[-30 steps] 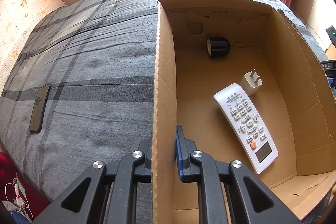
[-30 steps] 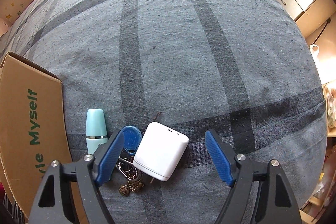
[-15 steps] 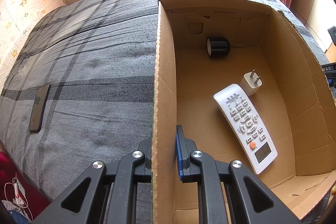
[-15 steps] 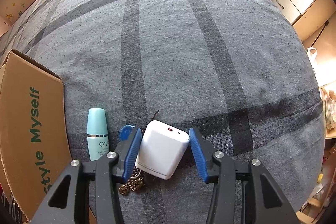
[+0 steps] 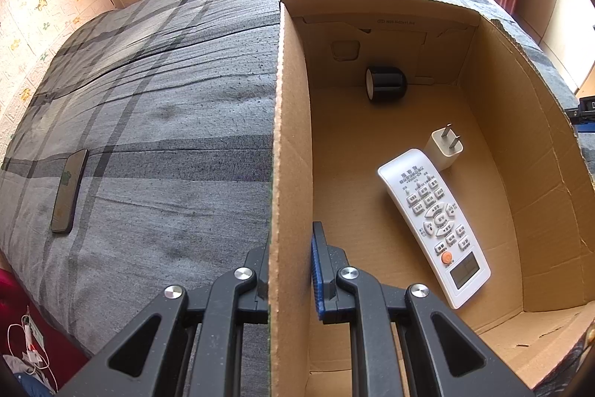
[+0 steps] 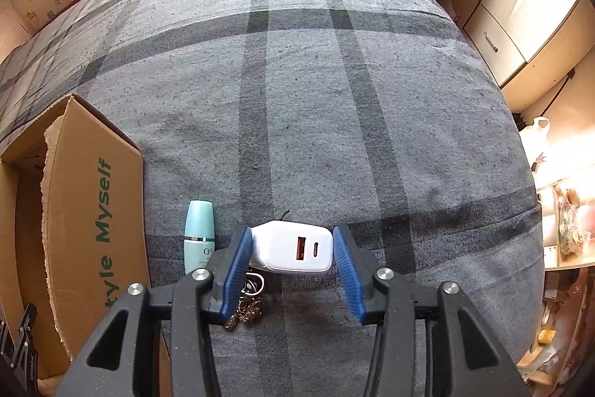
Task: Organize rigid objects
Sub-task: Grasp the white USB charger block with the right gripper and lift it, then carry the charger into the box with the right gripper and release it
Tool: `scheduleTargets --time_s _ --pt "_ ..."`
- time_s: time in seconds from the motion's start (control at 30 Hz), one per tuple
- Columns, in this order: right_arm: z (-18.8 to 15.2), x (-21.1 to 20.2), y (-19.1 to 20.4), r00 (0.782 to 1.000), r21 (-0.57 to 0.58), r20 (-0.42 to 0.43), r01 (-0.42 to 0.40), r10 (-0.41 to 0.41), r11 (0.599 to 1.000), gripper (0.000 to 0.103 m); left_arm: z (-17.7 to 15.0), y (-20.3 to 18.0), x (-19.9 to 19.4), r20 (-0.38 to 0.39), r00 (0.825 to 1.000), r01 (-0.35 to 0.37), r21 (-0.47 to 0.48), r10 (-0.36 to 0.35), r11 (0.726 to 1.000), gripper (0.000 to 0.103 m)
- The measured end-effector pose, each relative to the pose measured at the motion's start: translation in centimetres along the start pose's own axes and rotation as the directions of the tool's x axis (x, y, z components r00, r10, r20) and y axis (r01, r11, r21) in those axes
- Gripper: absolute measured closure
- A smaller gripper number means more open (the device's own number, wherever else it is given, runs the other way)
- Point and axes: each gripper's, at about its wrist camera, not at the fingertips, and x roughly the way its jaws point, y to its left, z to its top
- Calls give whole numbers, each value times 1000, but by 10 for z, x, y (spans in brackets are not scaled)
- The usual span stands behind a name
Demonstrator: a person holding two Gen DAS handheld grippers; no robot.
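The left gripper [image 5: 290, 263] is clenched on the near wall of the cardboard box [image 5: 288, 136], one jaw outside the wall and the blue-padded one inside, the cardboard pinched between them. Inside the box, a white remote control [image 5: 433, 226] lies face up at about 3 o'clock from the gripper, its top end touching a small white plug adapter [image 5: 444, 147] whose prongs point up; a black cylinder [image 5: 386, 84] lies on its side toward 1 o'clock, near the far wall. Outside the box, a dark phone [image 5: 68, 190] lies flat on the grey plaid bed [image 5: 167, 121] at about 9 o'clock. In the right wrist view, the right gripper [image 6: 292, 253] grasps a white charger block [image 6: 293, 248] between its blue pads, the block's face with a red port and an oval port turned toward the camera; the block seems raised off the bedcover. Just below it, at 7 o'clock, a bunch of keys [image 6: 247, 307] lies on the cover, partly hidden by the left jaw. A pale teal bottle [image 6: 200, 235] lies at 9 o'clock, between the gripper and the box's printed outer wall.
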Motion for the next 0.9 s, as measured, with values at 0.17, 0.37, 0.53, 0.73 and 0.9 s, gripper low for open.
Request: scheduleTargets --time_s 0.17,0.37,0.53,0.73,0.9 --pt "2 -15 5 1000 -29 22 -5 6 1000 55 1 0 0 0 1000 1 -1 -1 1000 88" --pt "3 -45 17 998 -69 61 -15 19 997 56 1 0 0 -1 1000 2 -1 -2 1000 88" --pt "4 -77 36 993 -124 107 -36 50 992 56 1 0 0 -1 1000 2 -1 -2 1000 88" --pt "4 -109 62 984 -188 150 -71 100 980 56 1 0 0 -2 1000 2 -2 -2 1000 88" --pt "2 -127 88 976 -242 161 -108 149 964 57 1 0 0 -1 1000 1 -1 -1 1000 88"
